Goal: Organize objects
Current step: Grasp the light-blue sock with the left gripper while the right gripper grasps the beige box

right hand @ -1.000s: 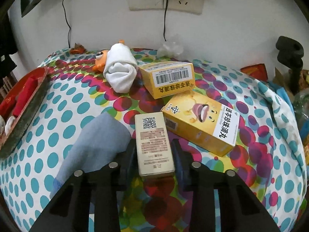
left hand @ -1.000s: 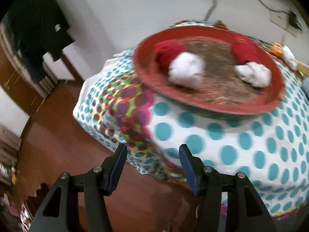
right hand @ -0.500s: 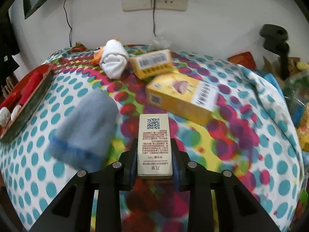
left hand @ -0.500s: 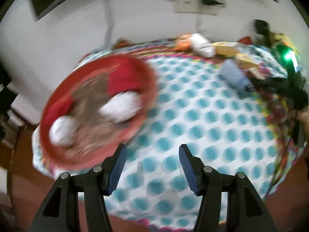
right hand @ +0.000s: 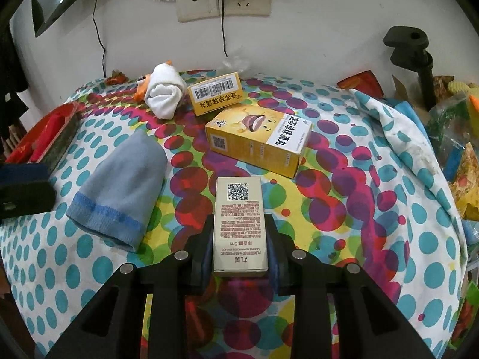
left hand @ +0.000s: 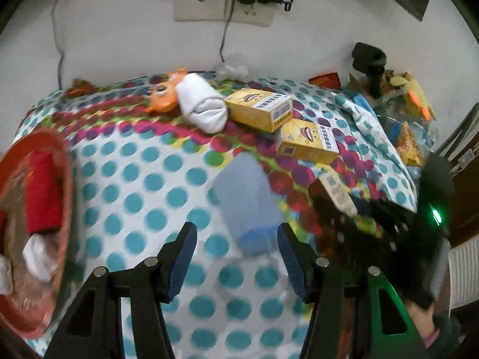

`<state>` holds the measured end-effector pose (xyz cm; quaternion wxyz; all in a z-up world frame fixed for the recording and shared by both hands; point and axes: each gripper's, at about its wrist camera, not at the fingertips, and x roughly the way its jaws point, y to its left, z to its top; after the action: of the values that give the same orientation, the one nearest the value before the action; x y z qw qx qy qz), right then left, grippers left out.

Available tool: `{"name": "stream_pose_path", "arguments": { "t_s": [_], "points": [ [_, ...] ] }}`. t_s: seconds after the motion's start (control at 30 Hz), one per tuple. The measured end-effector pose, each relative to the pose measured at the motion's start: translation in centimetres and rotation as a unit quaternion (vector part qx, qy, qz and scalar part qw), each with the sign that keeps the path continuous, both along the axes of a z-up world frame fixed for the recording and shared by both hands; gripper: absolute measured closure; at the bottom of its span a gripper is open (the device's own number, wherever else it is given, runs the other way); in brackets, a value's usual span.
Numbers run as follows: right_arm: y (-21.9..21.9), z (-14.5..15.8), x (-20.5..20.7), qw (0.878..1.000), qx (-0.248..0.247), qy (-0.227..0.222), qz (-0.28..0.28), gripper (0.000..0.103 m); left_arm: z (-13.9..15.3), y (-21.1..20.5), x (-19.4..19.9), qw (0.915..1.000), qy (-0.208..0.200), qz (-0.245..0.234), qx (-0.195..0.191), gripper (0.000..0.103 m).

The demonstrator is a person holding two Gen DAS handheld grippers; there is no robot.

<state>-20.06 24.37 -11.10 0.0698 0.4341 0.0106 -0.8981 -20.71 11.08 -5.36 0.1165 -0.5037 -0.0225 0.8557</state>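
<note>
Spotted table cloth (left hand: 125, 179) below: my right tongs (right hand: 239, 248) clamp the pale box (right hand: 239, 224); left tongs (left hand: 236, 257) gape, blue sock (left hand: 245, 203) lengthwise just ahead, centre frame.

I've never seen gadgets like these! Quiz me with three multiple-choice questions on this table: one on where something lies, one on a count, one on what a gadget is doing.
1. The blue-grey sock lies where?
A. on the spotted cloth
B. in the red tray
C. on a yellow box

2. How many yellow boxes?
A. one
B. two
C. four

3. The right gripper is
A. empty
B. shut on the beige box
C. gripping a sock

Answers: 1 A, it rests on the spotted cloth beside the beige box. 2 B, two lie behind it. 3 B, its fingers press the box's sides.
</note>
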Motion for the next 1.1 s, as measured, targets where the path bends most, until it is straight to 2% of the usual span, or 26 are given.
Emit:
{"name": "stream_pose_path", "arguments": {
  "t_s": [0.3,0.5,0.7,0.73,0.83,1.1],
  "points": [
    [0.3,0.0,-0.1,1.0,-0.024,-0.001,-0.001,0.072,-3.5,2.4,-4.0,0.9997,-0.012,0.014,-0.017,0.046],
    [0.5,0.0,-0.1,0.999,-0.036,-0.002,-0.004,0.072,-4.7,3.0,-4.0,0.9991,0.006,0.007,-0.041,0.046],
    [0.4,0.0,-0.2,0.999,-0.034,-0.002,-0.005,0.072,-5.0,2.5,-3.7,0.9992,0.02,0.001,-0.035,0.046],
    [0.3,0.0,-0.2,0.999,-0.033,-0.002,-0.005,0.072,-4.9,2.4,-3.6,0.999,0.023,-0.001,-0.038,0.056],
    [0.3,0.0,-0.2,1.0,-0.027,-0.001,-0.005,0.072,-4.9,2.3,-3.4,0.9983,0.027,-0.004,-0.051,0.067],
    [0.1,0.0,-0.2,1.0,-0.024,-0.001,-0.007,0.072,-4.5,1.9,-2.2,0.9982,0.031,-0.012,-0.051,0.072]
  ]
}}
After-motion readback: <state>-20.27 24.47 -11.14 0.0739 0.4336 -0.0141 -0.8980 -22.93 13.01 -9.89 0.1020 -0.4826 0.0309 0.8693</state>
